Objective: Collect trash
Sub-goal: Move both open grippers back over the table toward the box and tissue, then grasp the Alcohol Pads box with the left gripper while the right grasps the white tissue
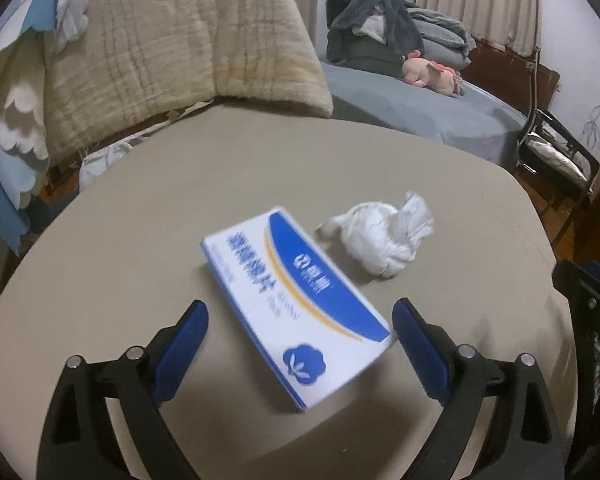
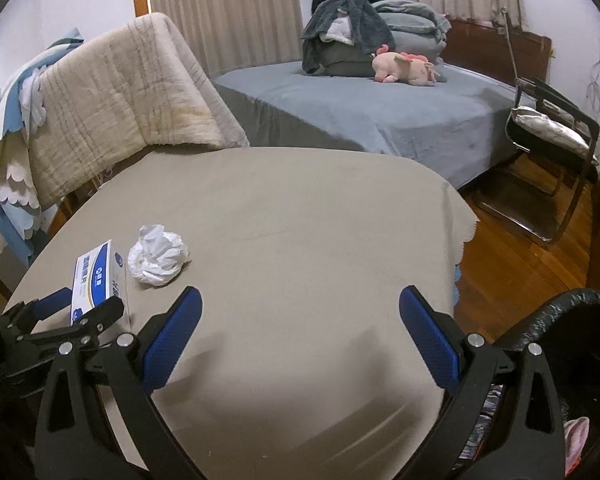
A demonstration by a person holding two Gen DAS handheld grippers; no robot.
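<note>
Printing is carried only by the white and blue box, which lies on the desk near its left edge. Blue characters in an East Asian script are seen along its white band and white ones on its blue field, but they are blurred and cannot be read. A blue flower-shaped logo is shown at one end.

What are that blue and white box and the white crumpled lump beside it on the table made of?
The box looks like thin printed cardboard with a smooth, slightly glossy finish: crisp folded edges, flat blue and white print. The crumpled lump seems to be soft tissue or thin paper, matte white with many creases, though a thin plastic film cannot be ruled out. Both lie on the table's beige cloth-like cover.
</note>
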